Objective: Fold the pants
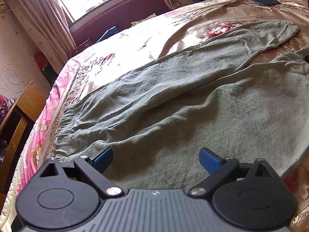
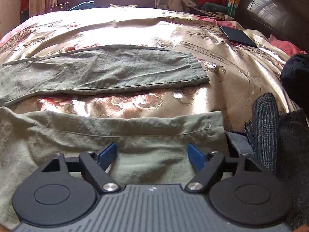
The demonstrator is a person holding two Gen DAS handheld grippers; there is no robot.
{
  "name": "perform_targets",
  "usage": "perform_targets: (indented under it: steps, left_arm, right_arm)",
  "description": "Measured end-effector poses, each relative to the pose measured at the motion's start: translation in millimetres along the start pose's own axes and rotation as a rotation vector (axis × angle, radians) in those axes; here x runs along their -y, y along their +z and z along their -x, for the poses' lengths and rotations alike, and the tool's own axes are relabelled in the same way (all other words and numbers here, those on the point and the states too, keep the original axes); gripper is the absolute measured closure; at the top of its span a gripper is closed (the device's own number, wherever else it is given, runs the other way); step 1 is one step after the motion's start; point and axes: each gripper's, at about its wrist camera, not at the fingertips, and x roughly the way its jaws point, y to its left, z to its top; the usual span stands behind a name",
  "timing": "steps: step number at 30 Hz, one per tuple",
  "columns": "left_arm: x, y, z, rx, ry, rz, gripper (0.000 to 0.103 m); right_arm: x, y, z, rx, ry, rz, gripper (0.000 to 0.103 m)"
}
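Green pants [image 1: 173, 89], spread flat on floral bedspread [image 2: 231, 77].
Left gripper [image 1: 156, 159] and right gripper [image 2: 152, 155]: jaws wide apart, empty, hovering over the fabric.

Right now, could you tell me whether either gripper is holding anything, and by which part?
Nothing is held: the left gripper and right gripper are open above the grey-green cotton pants.

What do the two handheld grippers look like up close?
Both match: left gripper and right gripper have blue finger pads, black angular linkage arms with silver pivot screws, round black side housings and a grey ribbed centre body. No cables, sleeves or hands visible.
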Motion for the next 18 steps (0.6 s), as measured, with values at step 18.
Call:
perform_targets:
  steps: [18]
  left_arm:
    - [34.9, 27.8, -43.7, 0.066, -0.068, -0.023, 0.0]
  right_arm:
    - [-76.9, 8.8, -2.8, 0.04, 0.146, 0.202, 0.021]
